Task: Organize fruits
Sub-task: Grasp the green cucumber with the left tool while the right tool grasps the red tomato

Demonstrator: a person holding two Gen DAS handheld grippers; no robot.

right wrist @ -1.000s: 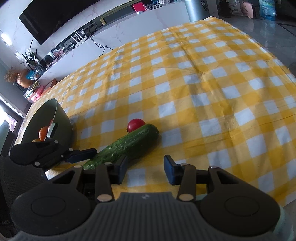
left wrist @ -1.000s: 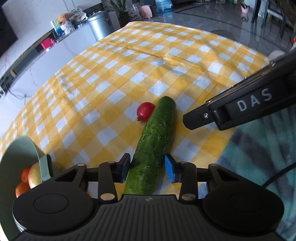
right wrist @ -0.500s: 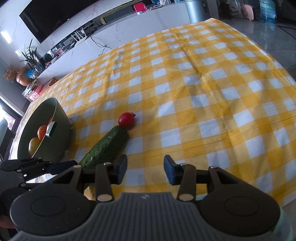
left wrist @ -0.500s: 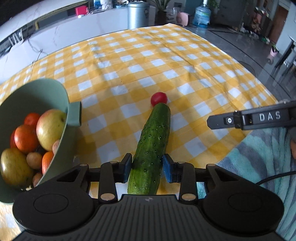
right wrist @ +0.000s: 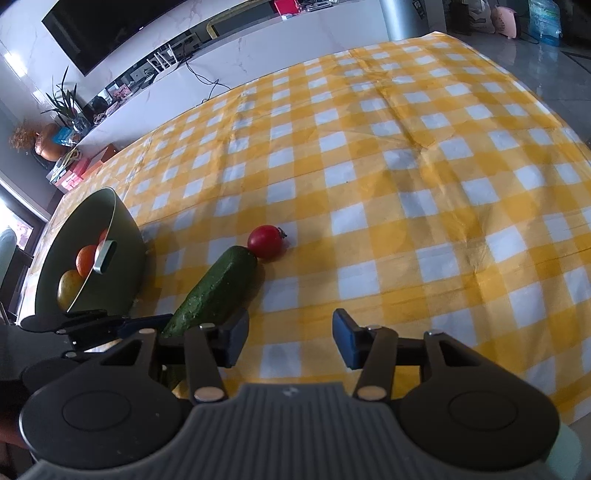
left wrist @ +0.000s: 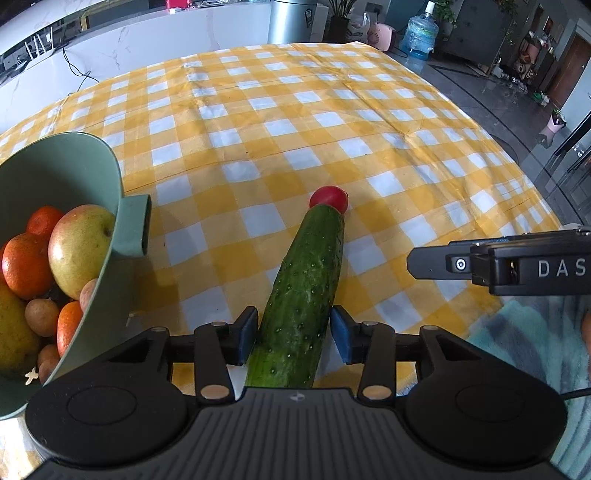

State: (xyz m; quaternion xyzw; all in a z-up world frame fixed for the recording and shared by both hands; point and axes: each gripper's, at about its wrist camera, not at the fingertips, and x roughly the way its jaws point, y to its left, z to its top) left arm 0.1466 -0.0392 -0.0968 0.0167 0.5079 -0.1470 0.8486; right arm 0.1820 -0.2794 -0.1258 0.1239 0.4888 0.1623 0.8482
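Left tool (left wrist: 294, 334): jaws opening, cucumber (left wrist: 301, 295) lies between them on the table (left wrist: 332, 122), pads just clear of its skin. Right tool (right wrist: 290, 341): jaws opening, nothing between them. Cucumber's far tip touches a red tomato (left wrist: 328, 198). Green bowl (left wrist: 107, 236) of fruit stands near, left of the cucumber.

A home's living and eating room: table with a yellow checked cloth (right wrist: 406, 155), big TV (right wrist: 110, 33) on the wall, potted plant (right wrist: 62, 99), water jug (left wrist: 419, 37) (on the floor).
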